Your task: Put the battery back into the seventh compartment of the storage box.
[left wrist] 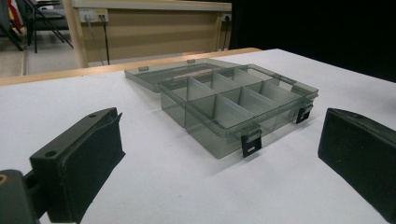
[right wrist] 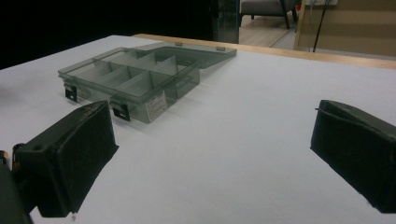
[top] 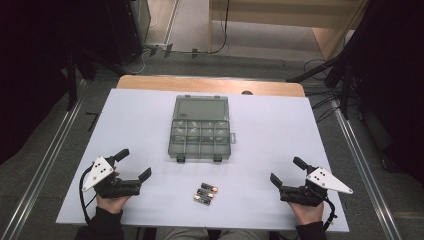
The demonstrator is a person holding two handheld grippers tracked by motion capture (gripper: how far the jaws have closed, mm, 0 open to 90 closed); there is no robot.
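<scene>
Three, possibly four, batteries (top: 205,193) lying loose on white table (top: 140,130), count unclear from high view. Just beyond, grey compartment box (top: 201,141) standing open, lid (top: 201,108) folded flat behind, compartments apparently empty. Left gripper (top: 136,170) at near left, jaws spread wide, holding nothing; right gripper (top: 284,174) at near right, likewise released and empty. Both well apart from batteries and box. Risks ahead, as judgement: round cells rolling off when nudged by a jaw; light box sliding if pushed; narrow compartments catching a tilted cell.
</scene>
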